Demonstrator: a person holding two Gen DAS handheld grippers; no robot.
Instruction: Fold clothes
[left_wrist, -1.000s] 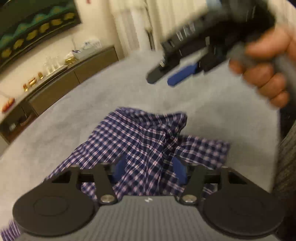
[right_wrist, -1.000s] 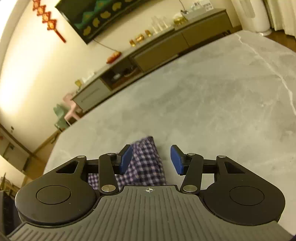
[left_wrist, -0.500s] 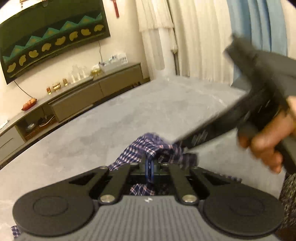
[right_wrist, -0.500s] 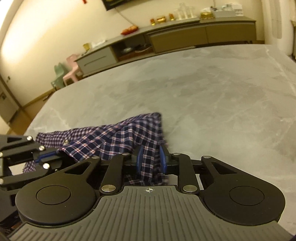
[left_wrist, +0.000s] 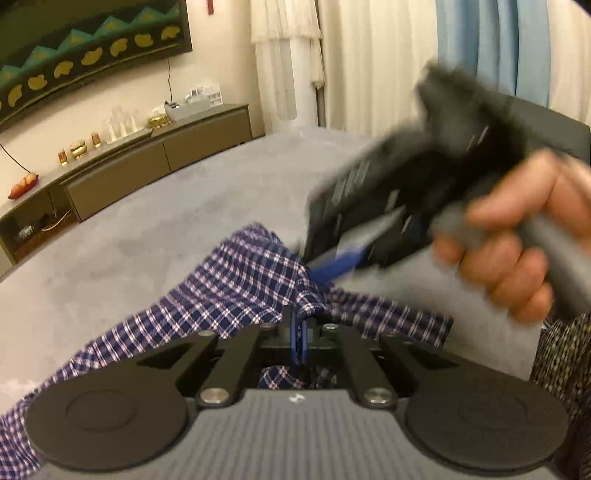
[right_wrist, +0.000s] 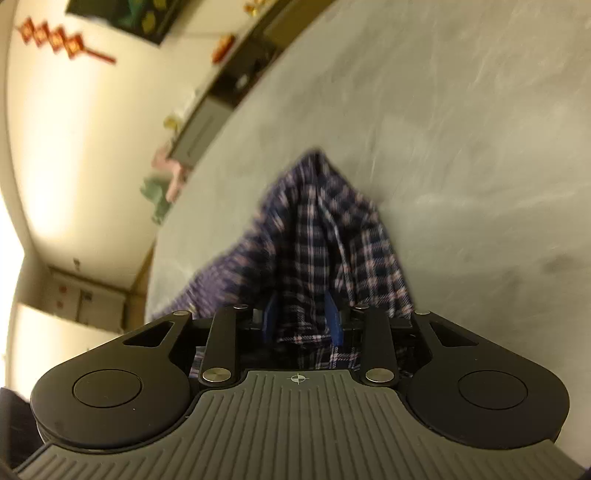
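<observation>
A blue, white and pink checked shirt (left_wrist: 236, 288) lies crumpled on the grey table top (left_wrist: 147, 229). My left gripper (left_wrist: 298, 332) is shut on a raised fold at the shirt's near edge. In the left wrist view, a hand (left_wrist: 517, 251) holds my right gripper (left_wrist: 325, 269), blurred, with its blue fingers down at the same bunch from the right. In the right wrist view the shirt (right_wrist: 317, 229) rises in a peak on the table (right_wrist: 461, 147). The jaws of my right gripper (right_wrist: 302, 321) are opening, and a fold sits loosely between the blue pads.
A long low sideboard (left_wrist: 147, 155) with glasses and small ornaments stands against the far wall under a dark wall panel (left_wrist: 74, 55). Pale curtains (left_wrist: 369, 55) hang at the back right. Patterned clothing of the person (left_wrist: 565, 369) is at the right edge.
My left gripper closed on the shirt fold and holds it slightly raised. My right gripper came down, rolled, pinched the fabric, and now its pads stand wider apart around it.
</observation>
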